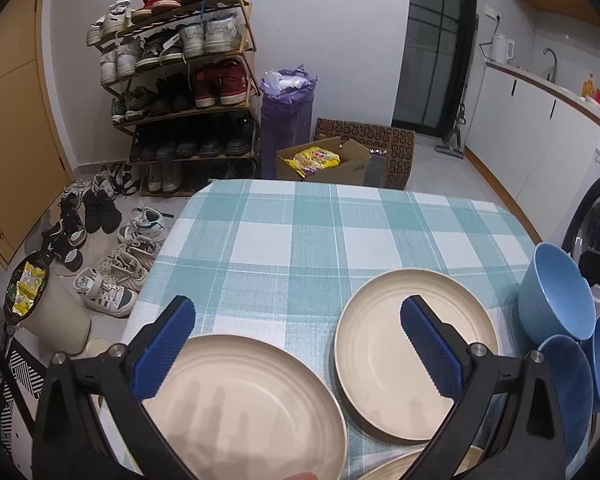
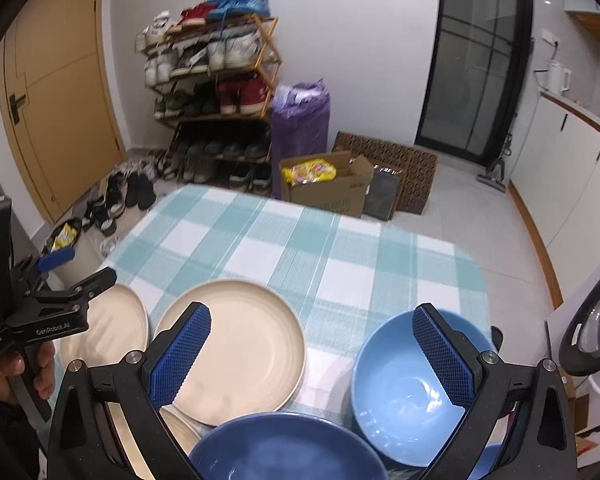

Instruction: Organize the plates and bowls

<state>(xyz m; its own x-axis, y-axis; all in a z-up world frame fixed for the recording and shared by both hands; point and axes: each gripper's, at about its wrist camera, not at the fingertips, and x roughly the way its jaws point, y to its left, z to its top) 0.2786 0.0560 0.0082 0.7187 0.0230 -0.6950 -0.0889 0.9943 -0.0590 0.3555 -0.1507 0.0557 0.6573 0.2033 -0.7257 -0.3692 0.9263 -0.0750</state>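
Cream plates lie on the checked tablecloth (image 1: 300, 248): the near-left plate (image 1: 252, 412) and the right plate (image 1: 384, 368). Light blue bowl (image 1: 556, 292) stands at the right, with darker blue bowls (image 1: 572, 384) in front of it. My left gripper (image 1: 296, 324) hovers open above the two plates, holding nothing. In the right wrist view my right gripper (image 2: 312, 332) is open over a cream plate (image 2: 244, 348), a light blue bowl (image 2: 404, 392) and a dark blue bowl (image 2: 284, 448). A second cream plate (image 2: 112, 328) sits at the left, under the left gripper (image 2: 76, 276) held by a hand.
Beyond the table's far edge stand a shoe rack (image 1: 184, 80), loose shoes (image 1: 116, 256) on the floor, a purple bag (image 1: 286, 120) and a cardboard box (image 1: 328, 160). A bin (image 1: 48, 308) stands at the left. A washing machine (image 2: 596, 336) is to the right.
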